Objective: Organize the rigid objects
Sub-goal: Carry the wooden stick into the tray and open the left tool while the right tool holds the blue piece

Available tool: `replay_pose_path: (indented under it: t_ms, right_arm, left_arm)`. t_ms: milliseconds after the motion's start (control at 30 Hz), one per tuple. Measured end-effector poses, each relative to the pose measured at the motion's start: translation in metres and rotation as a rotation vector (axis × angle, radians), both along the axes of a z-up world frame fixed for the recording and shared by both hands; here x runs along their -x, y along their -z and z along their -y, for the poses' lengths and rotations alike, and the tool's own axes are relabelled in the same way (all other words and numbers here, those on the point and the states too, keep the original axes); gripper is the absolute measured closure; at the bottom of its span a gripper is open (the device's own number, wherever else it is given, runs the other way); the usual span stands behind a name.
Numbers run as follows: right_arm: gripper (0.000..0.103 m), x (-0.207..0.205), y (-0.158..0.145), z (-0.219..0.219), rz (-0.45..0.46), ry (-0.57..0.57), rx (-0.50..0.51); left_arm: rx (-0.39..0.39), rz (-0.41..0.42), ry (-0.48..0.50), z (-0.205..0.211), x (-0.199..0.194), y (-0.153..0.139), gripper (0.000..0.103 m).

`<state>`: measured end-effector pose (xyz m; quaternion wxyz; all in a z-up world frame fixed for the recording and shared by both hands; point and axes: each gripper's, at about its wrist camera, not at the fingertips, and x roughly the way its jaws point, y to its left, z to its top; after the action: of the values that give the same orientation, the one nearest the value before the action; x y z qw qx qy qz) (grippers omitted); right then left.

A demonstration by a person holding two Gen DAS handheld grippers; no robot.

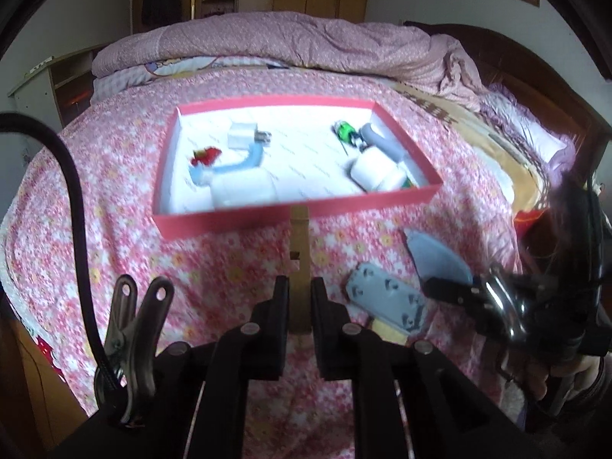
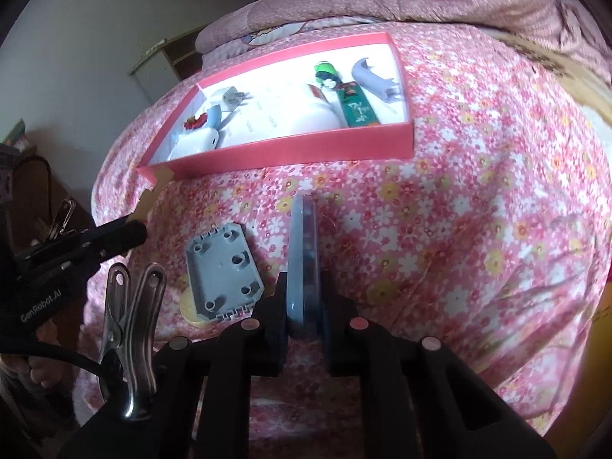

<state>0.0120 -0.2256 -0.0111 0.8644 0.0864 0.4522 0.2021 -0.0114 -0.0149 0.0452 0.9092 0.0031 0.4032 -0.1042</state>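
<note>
A red shallow box (image 1: 229,223) with a white floor lies on the flowered bedspread and holds several small items. My left gripper (image 1: 300,287) is shut on a tan wooden clip (image 1: 299,237) that points at the box's near wall. In the right wrist view, my right gripper (image 2: 305,283) is shut on a flat grey-blue disc (image 2: 304,237), held edge-on above the spread. A grey plastic plate with round sockets (image 2: 223,275) lies on the bed left of it, over a gold disc (image 2: 190,309). The left wrist view shows the same grey plate (image 1: 386,300) and grey-blue disc (image 1: 436,258).
Inside the box are a white plug (image 1: 243,135), a red trinket (image 1: 206,155), a light blue curved piece (image 1: 244,162), a white case (image 1: 241,191), a green toy (image 1: 344,132) and a grey cylinder (image 1: 382,141). A rolled pink quilt (image 1: 306,42) lies behind.
</note>
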Motion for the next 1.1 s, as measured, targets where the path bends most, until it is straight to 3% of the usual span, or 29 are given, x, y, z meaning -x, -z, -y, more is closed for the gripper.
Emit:
replay_pose_path:
  t_ms: [500, 1100]
  right_arm:
    - [0.089, 0.001, -0.01, 0.008, -0.007, 0.006, -0.075]
    - [0.089, -0.007, -0.019, 0.013, 0.028, 0.011, -0.062]
  left_arm:
    - [-0.001, 0.03, -0.122, -0.029, -0.069, -0.029, 0.092]
    - [-0.032, 0.003, -0.176, -0.031, -0.147, -0.008, 0.092]
